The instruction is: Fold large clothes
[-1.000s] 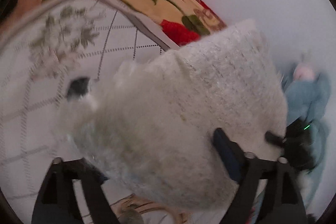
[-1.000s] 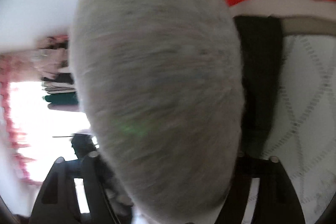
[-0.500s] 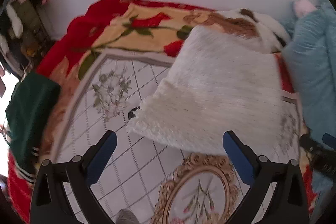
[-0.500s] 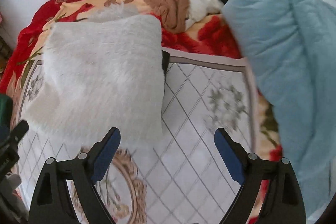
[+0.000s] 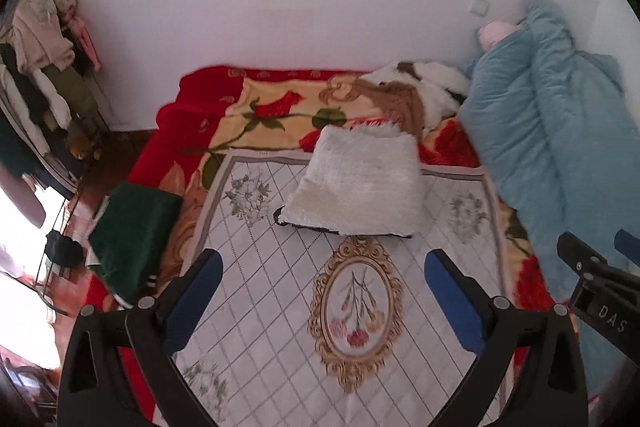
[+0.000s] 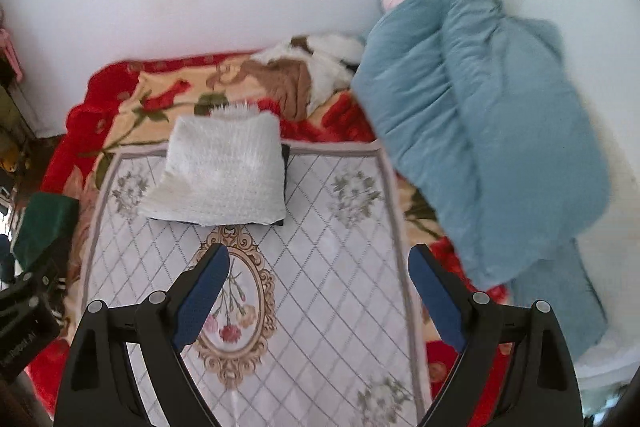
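- The white fluffy garment point(image 5: 360, 185) lies folded into a thick rectangle on the far part of the patterned mat point(image 5: 280, 307), with a dark edge showing under its near side.
- In the right wrist view the same garment point(image 6: 224, 175) sits up and to the left, its far end reaching over the mat's point(image 6: 340, 287) grey border onto the red flowered blanket point(image 6: 120, 87).
- The left gripper point(image 5: 322, 289) hangs above the mat with its blue-padded fingers point(image 5: 196, 291) spread wide and nothing between them; it is well apart from the garment.
- The right gripper point(image 6: 318, 285) is likewise spread wide and empty, over the gold oval flower design point(image 6: 234, 307) in the middle of the mat.
- Part of the right gripper's black body shows at the right edge of the left wrist view.
- A blue quilt point(image 5: 560, 147) is heaped along the right side of the bed, against the wall.
- A brown and white fuzzy garment point(image 5: 408, 95) lies bunched beyond the folded one, next to the quilt.
- A dark green folded cloth point(image 5: 132, 235) rests at the left edge of the bed.
- Clothes hang on a rack point(image 5: 44, 47) at the far left.
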`<action>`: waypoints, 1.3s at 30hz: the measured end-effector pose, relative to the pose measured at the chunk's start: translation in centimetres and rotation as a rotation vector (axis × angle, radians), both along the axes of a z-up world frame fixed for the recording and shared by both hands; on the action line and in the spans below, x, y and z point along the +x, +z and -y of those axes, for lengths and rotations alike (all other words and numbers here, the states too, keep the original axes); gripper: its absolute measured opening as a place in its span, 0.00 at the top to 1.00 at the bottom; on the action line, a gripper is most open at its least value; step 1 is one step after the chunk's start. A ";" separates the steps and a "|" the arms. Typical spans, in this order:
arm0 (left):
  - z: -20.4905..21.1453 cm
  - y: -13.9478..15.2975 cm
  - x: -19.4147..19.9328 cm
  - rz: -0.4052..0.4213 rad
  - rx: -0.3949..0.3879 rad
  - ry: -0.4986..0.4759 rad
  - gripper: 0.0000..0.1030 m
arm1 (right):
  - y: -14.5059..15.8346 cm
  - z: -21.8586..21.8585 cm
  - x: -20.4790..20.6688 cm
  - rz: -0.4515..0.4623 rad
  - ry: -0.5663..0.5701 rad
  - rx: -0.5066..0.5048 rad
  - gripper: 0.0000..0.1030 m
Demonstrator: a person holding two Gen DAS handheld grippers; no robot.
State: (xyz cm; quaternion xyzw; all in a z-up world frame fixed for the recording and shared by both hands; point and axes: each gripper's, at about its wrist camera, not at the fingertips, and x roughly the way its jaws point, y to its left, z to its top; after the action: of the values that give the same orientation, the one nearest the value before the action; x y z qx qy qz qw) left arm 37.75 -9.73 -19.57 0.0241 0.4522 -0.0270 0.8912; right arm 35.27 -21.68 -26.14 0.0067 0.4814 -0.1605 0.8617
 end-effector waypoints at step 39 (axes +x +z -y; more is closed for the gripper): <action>-2.3 15.6 -19.6 0.119 -0.008 0.029 0.00 | 22.1 -2.5 -25.3 0.176 0.043 -0.003 0.10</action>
State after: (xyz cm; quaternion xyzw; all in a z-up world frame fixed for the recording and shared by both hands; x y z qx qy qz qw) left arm 18.14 -7.48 -3.94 0.0158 0.3985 -0.0143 0.9169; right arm 9.99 -19.18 -4.05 0.0094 0.4034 -0.1415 0.9040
